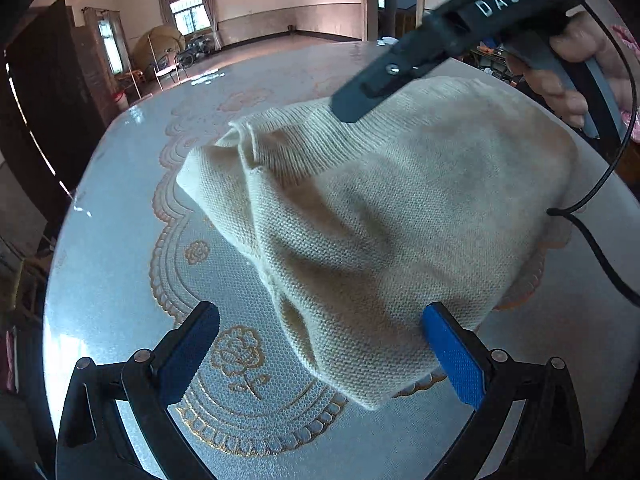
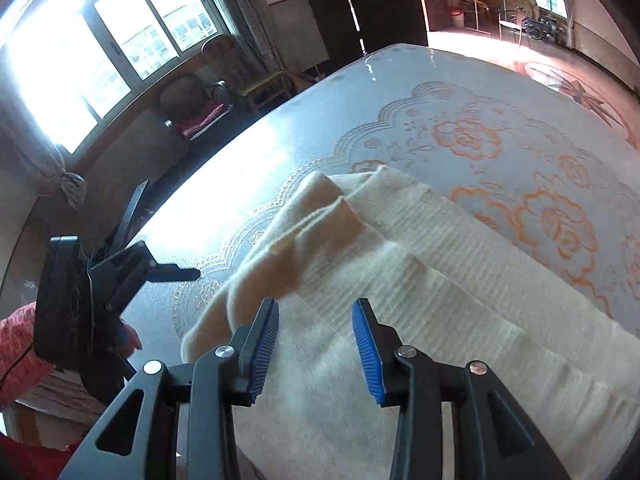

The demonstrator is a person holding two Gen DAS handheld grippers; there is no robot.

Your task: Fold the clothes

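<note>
A cream knit sweater (image 1: 384,216) lies folded in a bundle on the round table (image 1: 104,280). My left gripper (image 1: 320,328) is open, its blue pads wide apart at the sweater's near edge, holding nothing. My right gripper (image 2: 316,332) is open just above the sweater (image 2: 420,300), near its ribbed hem and a folded sleeve. The right gripper also shows in the left wrist view (image 1: 352,108), hovering over the far ribbed edge. The left gripper shows in the right wrist view (image 2: 176,272) at the left, beside the sweater.
The table wears a lace-patterned cover with orange flowers (image 2: 552,216). A black cable (image 1: 600,240) trails over the table's right side. Chairs (image 2: 200,108) stand beyond the table edge near bright windows.
</note>
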